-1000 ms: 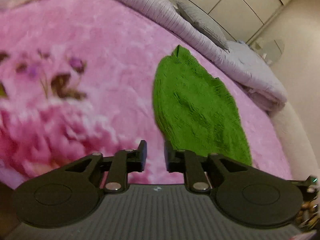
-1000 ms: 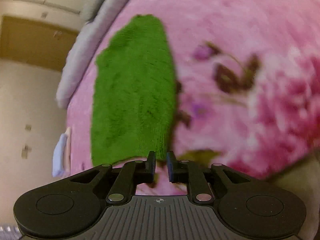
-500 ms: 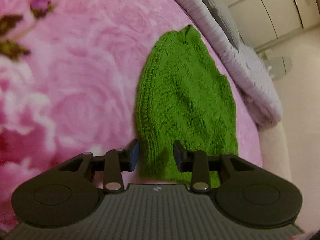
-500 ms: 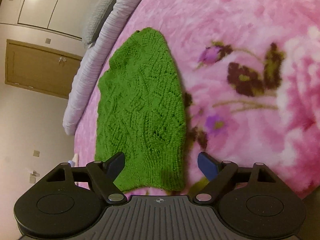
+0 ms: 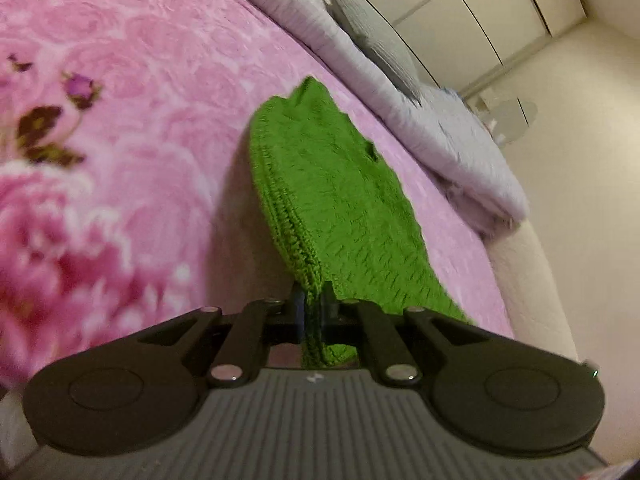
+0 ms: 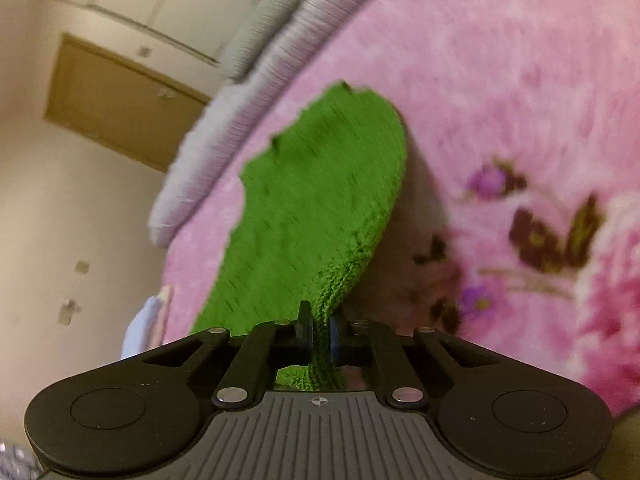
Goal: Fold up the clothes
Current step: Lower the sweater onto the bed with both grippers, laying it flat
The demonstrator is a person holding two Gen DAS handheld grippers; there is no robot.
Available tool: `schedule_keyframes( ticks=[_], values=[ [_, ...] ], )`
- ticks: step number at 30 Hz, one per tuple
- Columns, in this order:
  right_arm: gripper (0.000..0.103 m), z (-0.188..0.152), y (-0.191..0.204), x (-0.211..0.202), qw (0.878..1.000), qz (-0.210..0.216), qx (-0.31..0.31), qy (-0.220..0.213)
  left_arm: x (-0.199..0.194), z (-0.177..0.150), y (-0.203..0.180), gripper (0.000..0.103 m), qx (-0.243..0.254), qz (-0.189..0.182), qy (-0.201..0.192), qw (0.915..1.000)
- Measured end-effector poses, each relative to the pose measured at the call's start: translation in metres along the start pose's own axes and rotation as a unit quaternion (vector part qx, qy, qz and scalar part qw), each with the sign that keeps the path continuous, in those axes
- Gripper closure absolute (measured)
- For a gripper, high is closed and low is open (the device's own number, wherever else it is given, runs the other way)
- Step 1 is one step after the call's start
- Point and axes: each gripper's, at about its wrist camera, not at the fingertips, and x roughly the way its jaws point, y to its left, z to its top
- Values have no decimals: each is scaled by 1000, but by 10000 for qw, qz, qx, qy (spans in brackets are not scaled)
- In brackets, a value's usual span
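Left gripper (image 5: pixel 311 307), right gripper (image 6: pixel 319 330), pinching green knit (image 5: pixel 336 200)

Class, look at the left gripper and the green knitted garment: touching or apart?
Touching. The left wrist view shows the left gripper shut on the near edge of the green knitted garment, the knit pinched between both fingers and bunching out behind them.

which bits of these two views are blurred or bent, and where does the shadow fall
Left wrist view: pink blanket smeared at lower left, green knit sharp only along its edge, wardrobe lines bowed by the fisheye. Right wrist view: the knit streaked with motion blur, its shadow on the blanket to its right.
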Motion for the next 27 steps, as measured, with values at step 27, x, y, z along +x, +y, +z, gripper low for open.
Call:
schedule_keyframes(
  ticks=[27],
  values=[
    [96, -1, 33, 47, 9628, -1848, -1853, 674, 81, 26, -78, 97, 2015, 1270, 627, 9692]
  ],
)
